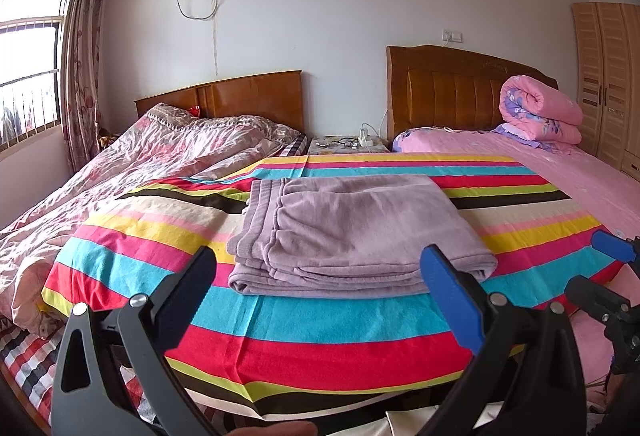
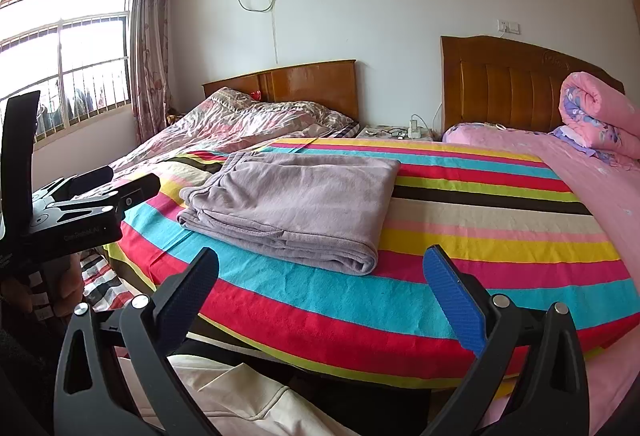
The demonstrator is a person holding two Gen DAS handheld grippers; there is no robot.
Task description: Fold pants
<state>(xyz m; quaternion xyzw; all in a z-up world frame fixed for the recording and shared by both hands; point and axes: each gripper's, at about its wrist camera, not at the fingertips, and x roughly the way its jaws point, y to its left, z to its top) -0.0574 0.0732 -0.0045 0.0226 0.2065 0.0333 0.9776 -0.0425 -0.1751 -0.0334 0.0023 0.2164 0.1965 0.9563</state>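
The mauve pants (image 1: 352, 232) lie folded into a flat rectangular stack on the striped sheet (image 1: 320, 332), waistband at the far left. They also show in the right wrist view (image 2: 292, 207). My left gripper (image 1: 320, 268) is open and empty, held back from the stack's near edge. My right gripper (image 2: 320, 268) is open and empty, held off the stack's near right corner. The right gripper shows at the right edge of the left wrist view (image 1: 608, 276). The left gripper shows at the left edge of the right wrist view (image 2: 80, 207).
A rumpled floral quilt (image 1: 140, 163) covers the left bed. A rolled pink quilt (image 1: 540, 107) sits on the pink bed (image 1: 592, 187) at right. A nightstand with cables (image 1: 348, 144) stands between two wooden headboards. A wardrobe (image 1: 608, 75) is at far right.
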